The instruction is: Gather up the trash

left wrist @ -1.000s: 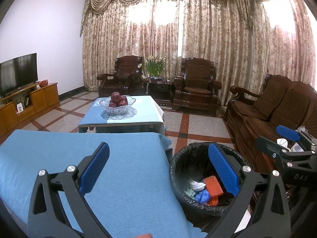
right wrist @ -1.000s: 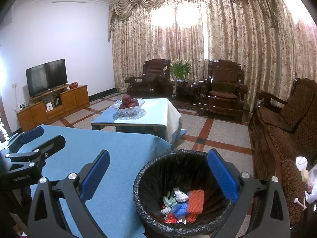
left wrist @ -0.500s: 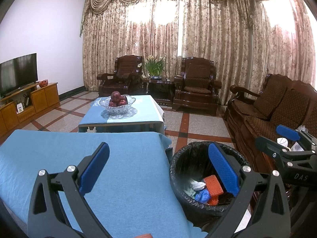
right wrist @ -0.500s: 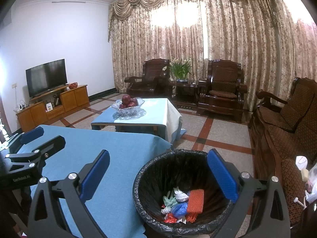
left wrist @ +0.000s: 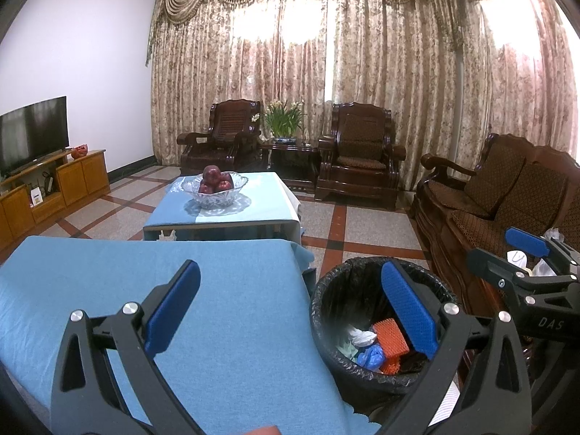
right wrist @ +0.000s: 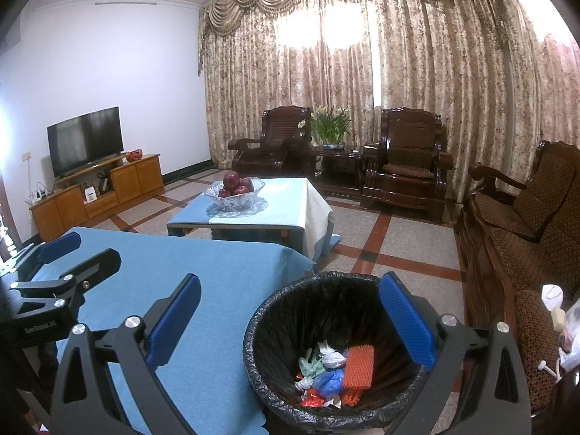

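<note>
Right wrist view: the right claw point(right wrist: 290, 319) hangs spread and empty over the black-lined trash bin point(right wrist: 275, 311), where collected trash point(right wrist: 333, 369) lies at the bottom. Beside it, the left claw point(left wrist: 290, 311), also spread, hovers over the bare blue table point(left wrist: 108, 272). Beyond, a fruit bowl point(right wrist: 233, 192) sits on a second table point(right wrist: 290, 203).

The tablecloth point(left wrist: 224, 311) was matt blue woven cloth. The bin liner point(right wrist: 290, 304) was glossy, crinkled black plastic. The fruit bowl point(left wrist: 216, 193) was cut glass. The armchair point(right wrist: 406, 159) frames were polished dark wood.
</note>
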A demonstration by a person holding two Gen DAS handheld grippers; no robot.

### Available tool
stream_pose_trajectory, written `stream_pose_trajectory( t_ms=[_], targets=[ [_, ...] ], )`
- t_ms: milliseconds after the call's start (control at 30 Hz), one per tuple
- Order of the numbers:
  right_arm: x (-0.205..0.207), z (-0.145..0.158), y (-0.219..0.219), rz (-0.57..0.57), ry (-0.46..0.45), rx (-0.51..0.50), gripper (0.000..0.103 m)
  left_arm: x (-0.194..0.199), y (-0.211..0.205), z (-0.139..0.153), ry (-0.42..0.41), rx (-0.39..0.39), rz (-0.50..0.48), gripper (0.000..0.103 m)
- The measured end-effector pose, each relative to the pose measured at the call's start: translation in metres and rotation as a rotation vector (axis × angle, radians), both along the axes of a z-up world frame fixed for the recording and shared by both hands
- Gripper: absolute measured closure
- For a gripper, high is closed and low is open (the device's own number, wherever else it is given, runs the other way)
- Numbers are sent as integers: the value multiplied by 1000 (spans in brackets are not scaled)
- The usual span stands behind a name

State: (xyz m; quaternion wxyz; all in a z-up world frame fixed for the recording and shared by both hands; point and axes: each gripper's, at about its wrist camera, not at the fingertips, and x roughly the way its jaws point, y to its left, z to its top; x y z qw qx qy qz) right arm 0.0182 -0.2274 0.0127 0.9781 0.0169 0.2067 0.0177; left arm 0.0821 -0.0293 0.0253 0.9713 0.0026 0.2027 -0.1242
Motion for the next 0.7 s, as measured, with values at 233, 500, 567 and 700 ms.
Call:
stream_pose_trajectory(
  t_ms=[233, 500, 567, 700],
  targets=[
    [0, 0, 0, 0, 1, 0, 6, 0, 0, 0, 1, -1, -1, 6],
    [0, 1, 0, -1, 1, 1, 6, -1, 3, 3, 4, 4, 0, 6],
    [0, 2, 0, 0, 2, 1, 6, -2, 5, 4, 6, 3, 2, 6],
    [0, 2, 0, 0, 2, 1, 6, -1, 8, 5, 9, 4, 3, 6]
  ],
)
